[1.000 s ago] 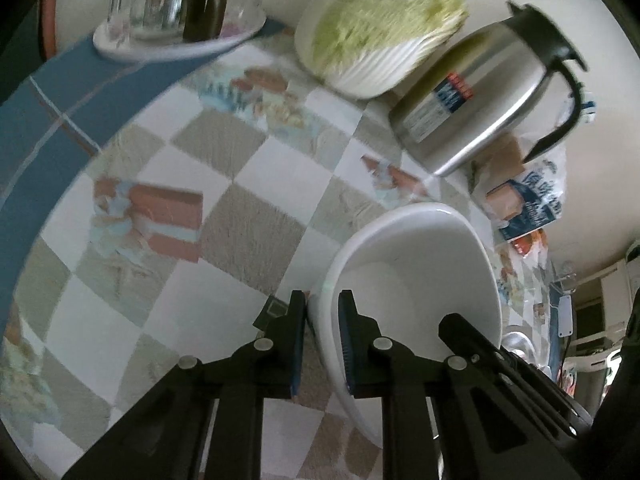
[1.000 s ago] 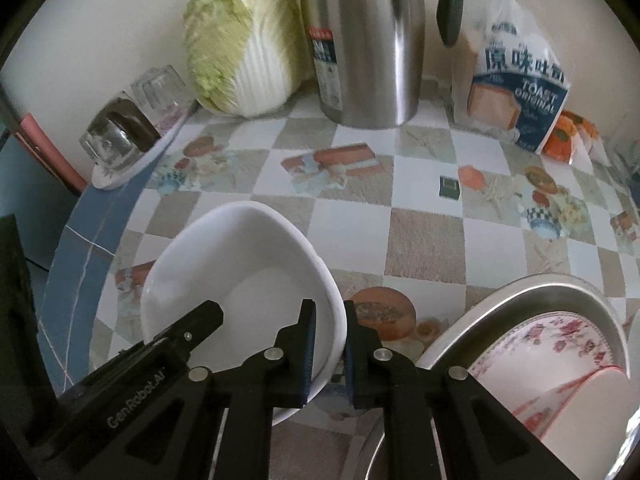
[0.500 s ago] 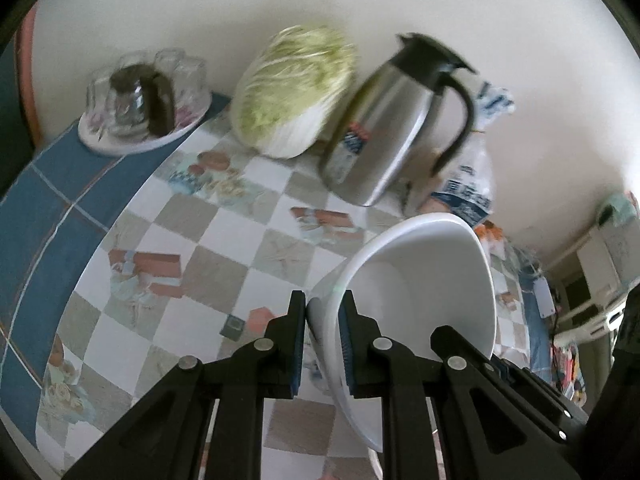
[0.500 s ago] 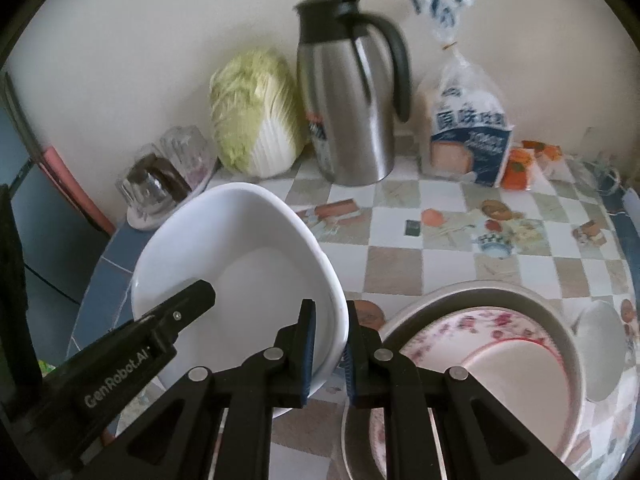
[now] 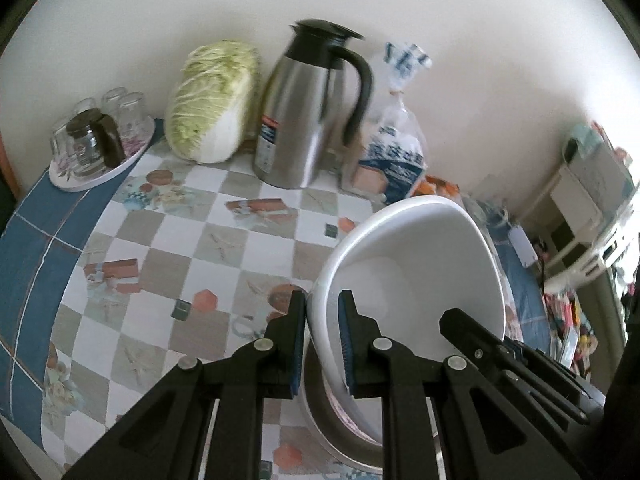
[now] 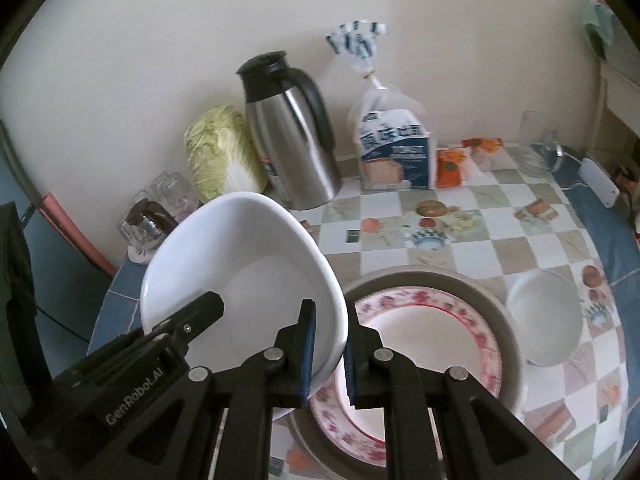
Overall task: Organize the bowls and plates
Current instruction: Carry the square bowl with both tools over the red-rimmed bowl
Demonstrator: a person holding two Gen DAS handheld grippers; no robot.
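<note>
Both tools gripped one white bowl: your left tool [image 5: 322, 322] pinched its left rim, your right tool [image 6: 329, 334] its right rim. That white bowl [image 6: 244, 264] was plain, glossy, deep and empty, tilted in mid-frame, off the surface [image 6: 472, 248]. Lower right of it, a red-flowered plate [image 6: 432, 344] lay inside a grey metal basin [image 6: 508, 332].
</note>
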